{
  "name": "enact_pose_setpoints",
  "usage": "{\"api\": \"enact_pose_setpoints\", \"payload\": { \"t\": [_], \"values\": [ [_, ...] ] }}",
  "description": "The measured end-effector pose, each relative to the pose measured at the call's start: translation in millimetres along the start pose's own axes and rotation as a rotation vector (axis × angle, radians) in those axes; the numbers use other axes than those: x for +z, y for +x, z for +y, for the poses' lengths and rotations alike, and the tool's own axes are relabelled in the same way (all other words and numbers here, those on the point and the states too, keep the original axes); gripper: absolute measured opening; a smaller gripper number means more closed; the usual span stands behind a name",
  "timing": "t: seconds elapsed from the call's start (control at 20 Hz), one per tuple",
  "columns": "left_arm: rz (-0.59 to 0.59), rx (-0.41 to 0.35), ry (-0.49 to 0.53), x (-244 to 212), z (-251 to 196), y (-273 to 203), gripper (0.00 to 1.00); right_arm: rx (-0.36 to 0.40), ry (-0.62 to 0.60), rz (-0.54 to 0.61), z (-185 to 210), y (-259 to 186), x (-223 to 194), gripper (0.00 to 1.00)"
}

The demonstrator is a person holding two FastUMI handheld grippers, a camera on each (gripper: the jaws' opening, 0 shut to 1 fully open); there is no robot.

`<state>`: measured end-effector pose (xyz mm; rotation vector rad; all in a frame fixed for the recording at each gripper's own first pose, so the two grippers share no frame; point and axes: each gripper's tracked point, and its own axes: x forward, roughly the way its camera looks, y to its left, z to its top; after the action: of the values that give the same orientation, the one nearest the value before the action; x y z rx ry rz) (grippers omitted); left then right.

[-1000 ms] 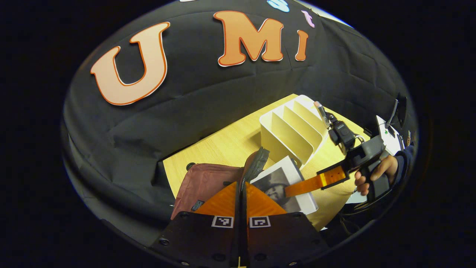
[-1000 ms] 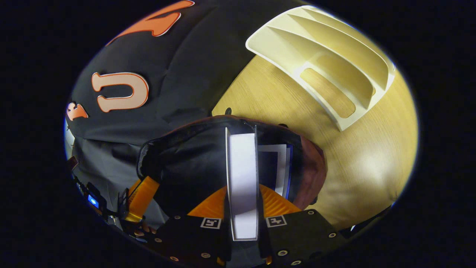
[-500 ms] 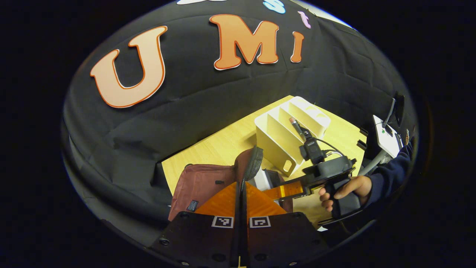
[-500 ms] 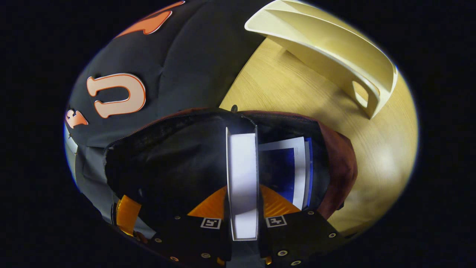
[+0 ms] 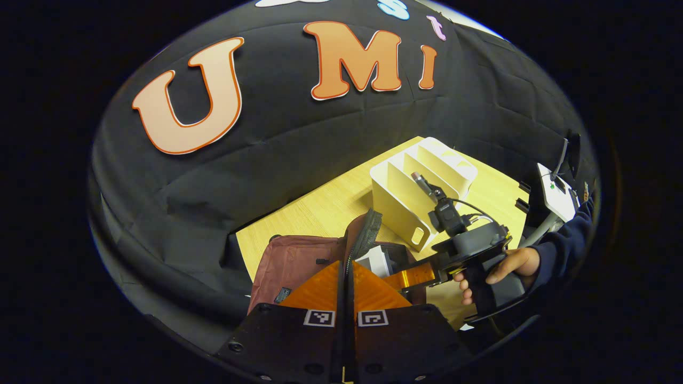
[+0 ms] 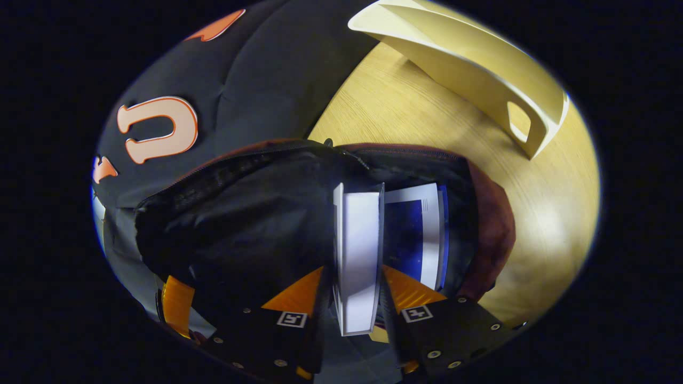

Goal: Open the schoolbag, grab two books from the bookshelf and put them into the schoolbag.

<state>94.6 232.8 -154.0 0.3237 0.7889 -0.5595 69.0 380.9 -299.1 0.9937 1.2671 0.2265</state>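
Observation:
The maroon schoolbag (image 5: 299,261) lies on the wooden table (image 5: 320,208) with its mouth held wide. My left gripper (image 5: 347,264) is shut on the bag's dark zipper edge (image 5: 368,232) and holds it up. In the right gripper view, the bag's black inside (image 6: 240,213) holds a blue book (image 6: 421,234) against its right wall. A white book (image 6: 357,256) stands beside it, between the fingers of my right gripper (image 6: 355,269). Those jaws are spread apart and no longer press on the book. A hand holds the right gripper (image 5: 400,277) with its fingers down in the bag.
The white bookshelf (image 5: 411,197) with upright dividers stands on the table behind the bag, and its handle end (image 6: 523,122) faces the bag. A white device on a stand (image 5: 555,192) sits at the far right. The black cloth wall runs along the table's far edge.
My right gripper's fingers have spread away from the white book, which now tilts slightly inside the bag. The left gripper still holds the zipper edge up.

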Motion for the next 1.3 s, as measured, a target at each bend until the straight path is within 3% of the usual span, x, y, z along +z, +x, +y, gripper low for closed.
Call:
{"api": "enact_pose_setpoints", "payload": {
  "t": [0.1, 0.15, 0.2, 0.4, 1.05, 1.3],
  "values": [
    [0.003, -0.008, 0.003, -1.8, -5.7, 4.3, 0.01, -0.016, -0.02, -0.019, -5.9, -10.5, 8.9, 0.51],
    [0.003, -0.009, 0.007, -2.0, -7.6, 6.1, 0.02, -0.019, -0.023, -0.032, -6.5, -15.1, 14.0, 0.72],
    [0.006, -0.011, 0.011, -2.9, -10.2, 8.5, 0.01, -0.019, -0.027, -0.048, -8.4, -19.6, 20.1, 0.8],
    [0.011, -0.018, 0.01, -4.9, -20.0, 15.2, 0.01, -0.023, -0.038, -0.092, -14.6, -41.1, 38.1, 0.93],
    [0.042, -0.008, -0.027, -17.4, -69.9, 40.4, 0.01, -0.121, -0.218, -0.246, -48.1, -148.3, 102.1, 0.95],
    [0.078, -0.002, -0.028, -27.2, -103.8, 58.0, 0.07, -0.155, -0.323, -0.351, -52.4, -202.6, 136.9, 0.94]
  ]
}}
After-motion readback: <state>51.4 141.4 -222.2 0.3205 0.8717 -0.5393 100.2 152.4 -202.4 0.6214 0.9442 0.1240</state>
